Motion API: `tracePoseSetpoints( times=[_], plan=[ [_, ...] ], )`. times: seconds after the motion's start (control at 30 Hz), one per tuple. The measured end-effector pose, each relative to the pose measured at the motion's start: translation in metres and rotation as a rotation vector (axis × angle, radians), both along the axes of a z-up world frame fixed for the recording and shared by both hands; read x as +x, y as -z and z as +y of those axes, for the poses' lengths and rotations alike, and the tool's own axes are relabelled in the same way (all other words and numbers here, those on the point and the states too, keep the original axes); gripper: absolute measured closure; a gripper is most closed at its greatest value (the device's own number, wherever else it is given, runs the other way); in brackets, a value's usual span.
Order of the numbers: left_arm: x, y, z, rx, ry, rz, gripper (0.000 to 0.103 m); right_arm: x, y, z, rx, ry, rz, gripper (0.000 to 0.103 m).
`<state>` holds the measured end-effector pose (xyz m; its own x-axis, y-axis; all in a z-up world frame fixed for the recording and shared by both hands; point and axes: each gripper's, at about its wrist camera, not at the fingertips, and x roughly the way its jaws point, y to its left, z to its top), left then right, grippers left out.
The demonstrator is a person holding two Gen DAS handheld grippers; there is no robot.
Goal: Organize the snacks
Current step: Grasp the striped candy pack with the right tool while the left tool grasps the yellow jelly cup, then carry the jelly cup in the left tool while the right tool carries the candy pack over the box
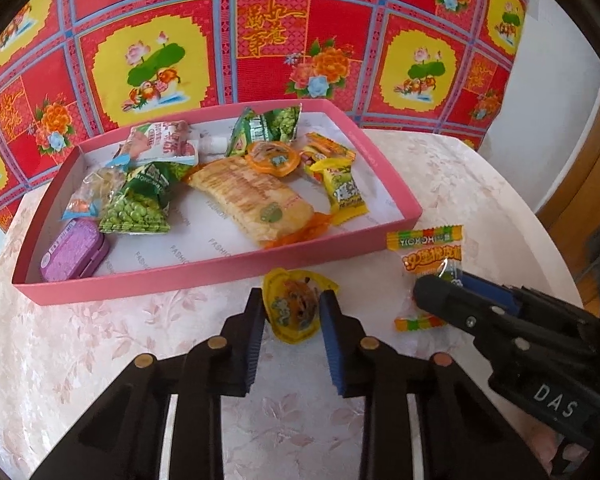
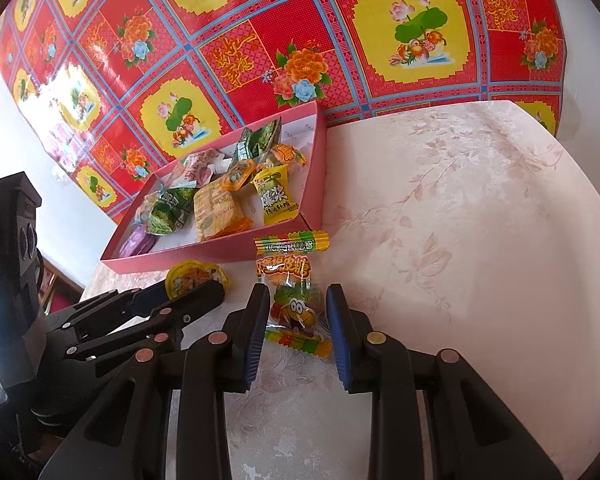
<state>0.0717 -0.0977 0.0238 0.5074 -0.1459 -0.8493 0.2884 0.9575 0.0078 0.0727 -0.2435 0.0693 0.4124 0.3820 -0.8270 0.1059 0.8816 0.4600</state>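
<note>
Looking along the left gripper in its own view, the two blue pads clench a yellow jelly cup at lower centre of the frame, one pad pressing on each side of it. The cup sits on the pale floral table, just below the near wall of the pink tray. Inside the tray lie a purple tin at lower left, a green pea bag, a long cracker pack in the middle, an orange jelly cup and a yellow candy toward the right. At right of the frame the right gripper reaches in over a gummy packet that lies on the table just outside the tray's right corner.

In the right wrist view, the right gripper straddles the lower half of the gummy packet at lower centre. Its pads appear to press on the wrapper's edges, though the clear plastic makes the contact hard to judge. The packet's top end nearly touches the pink tray, which runs toward the upper left. At left, the left gripper is closed over the yellow jelly cup. A red patterned cloth fills the top of the frame.
</note>
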Motion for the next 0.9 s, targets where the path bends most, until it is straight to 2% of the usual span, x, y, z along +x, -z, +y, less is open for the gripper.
tracePoseSetpoints(
  times=[0.4,0.57,0.9],
  plan=[
    [-0.002,-0.002,0.027,-0.061,-0.072,0.011,0.077,0.001,-0.001,0.004,-0.028,-0.010,0.000,0.073],
    [-0.006,-0.003,0.037,-0.080,-0.088,0.003,0.079,0.001,-0.001,0.002,-0.018,-0.008,0.000,0.073],
    [-0.019,-0.008,0.056,-0.111,-0.129,-0.025,0.080,0.002,-0.002,0.006,-0.061,-0.024,-0.002,0.073]
  ],
)
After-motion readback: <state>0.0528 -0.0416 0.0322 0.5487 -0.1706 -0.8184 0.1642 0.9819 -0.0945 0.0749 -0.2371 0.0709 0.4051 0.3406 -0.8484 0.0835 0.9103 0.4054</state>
